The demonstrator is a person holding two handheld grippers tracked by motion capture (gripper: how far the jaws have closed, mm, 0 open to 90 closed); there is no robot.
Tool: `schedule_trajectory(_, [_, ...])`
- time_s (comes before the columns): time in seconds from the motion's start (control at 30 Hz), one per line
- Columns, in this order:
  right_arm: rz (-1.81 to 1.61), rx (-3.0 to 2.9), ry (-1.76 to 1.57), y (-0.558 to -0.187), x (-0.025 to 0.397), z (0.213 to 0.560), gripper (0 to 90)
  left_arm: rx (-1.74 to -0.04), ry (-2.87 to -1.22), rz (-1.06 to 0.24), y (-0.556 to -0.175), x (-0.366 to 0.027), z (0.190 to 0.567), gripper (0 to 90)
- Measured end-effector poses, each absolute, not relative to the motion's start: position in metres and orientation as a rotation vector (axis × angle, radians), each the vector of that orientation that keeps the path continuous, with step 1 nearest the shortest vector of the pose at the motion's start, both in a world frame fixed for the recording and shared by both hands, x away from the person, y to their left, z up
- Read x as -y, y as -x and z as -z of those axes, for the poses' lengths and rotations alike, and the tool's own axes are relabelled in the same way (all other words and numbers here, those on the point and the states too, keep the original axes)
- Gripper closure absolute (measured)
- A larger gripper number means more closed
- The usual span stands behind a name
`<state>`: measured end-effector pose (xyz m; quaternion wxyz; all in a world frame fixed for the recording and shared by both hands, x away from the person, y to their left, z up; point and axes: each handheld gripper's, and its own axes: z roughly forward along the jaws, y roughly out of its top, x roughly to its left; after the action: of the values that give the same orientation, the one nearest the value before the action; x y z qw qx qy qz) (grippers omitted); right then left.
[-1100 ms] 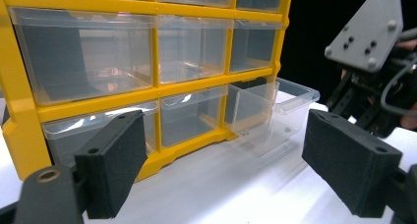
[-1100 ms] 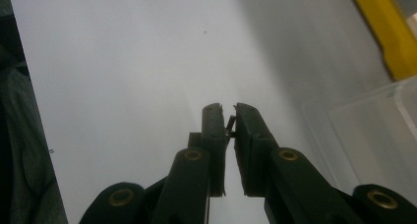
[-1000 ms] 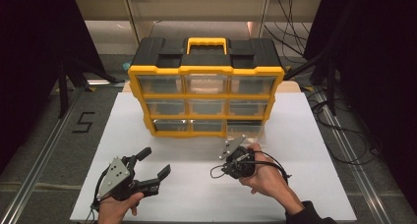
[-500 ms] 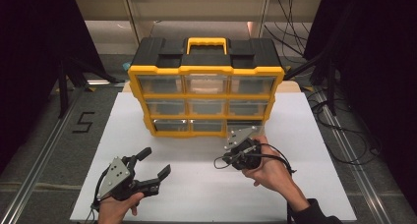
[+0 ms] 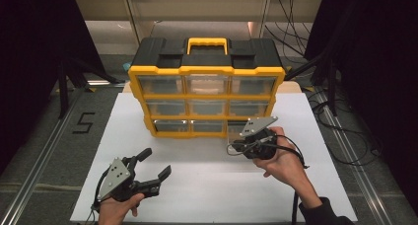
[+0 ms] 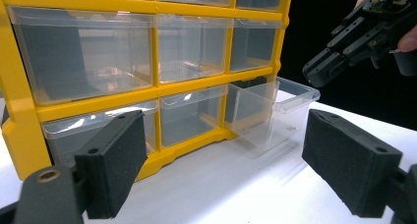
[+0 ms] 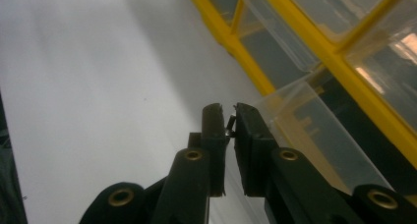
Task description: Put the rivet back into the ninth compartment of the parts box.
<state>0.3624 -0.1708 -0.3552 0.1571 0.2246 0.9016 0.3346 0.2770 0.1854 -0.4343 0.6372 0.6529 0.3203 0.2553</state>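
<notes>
Right gripper [image 7: 227, 117]: jaws nearly closed w/ a small dark bit pinched between the tips, can't tell what. It has moved up from the mid-desk to the bottom-right drawer [image 6: 269, 111] of the yellow organizer [image 5: 207, 87], now hovering just above its rim. The drawer is pulled partway out, looks empty. Likely about to drop the piece in, i.e. placing step is near. Left gripper [image 5: 153, 166]: jaws wide open, holding nothing, unmoved, low over the white desk [image 5: 207, 185] at front-left.
</notes>
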Motion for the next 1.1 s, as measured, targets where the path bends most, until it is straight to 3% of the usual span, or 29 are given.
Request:
schedule_trajectory(0.9, [-0.968,-2.463,-0.836,-0.398,0.196,0.380,82.7,-0.729,-1.497,-0.582,-0.277,-0.185,0.435,16.2])
schedule_trajectory(0.97, [-0.981,-2.464,-0.845,-0.400,0.197,0.382,78.7,-0.727,-1.498,-0.585,-0.277,-0.185,0.435,16.2])
schedule_trajectory(1.0, [-0.979,-2.458,-0.858,-0.402,0.197,0.385,67.5,-0.726,-1.498,-0.584,-0.277,-0.185,0.435,16.3])
schedule_trajectory(1.03, [-0.979,-2.458,-0.858,-0.402,0.197,0.385,67.5,-0.726,-1.498,-0.584,-0.277,-0.185,0.435,16.2])
schedule_trajectory(1.1, [-1.006,-2.445,-0.942,-0.402,0.199,0.386,56.1,-0.728,-1.496,-0.581,-0.277,-0.185,0.435,16.2])
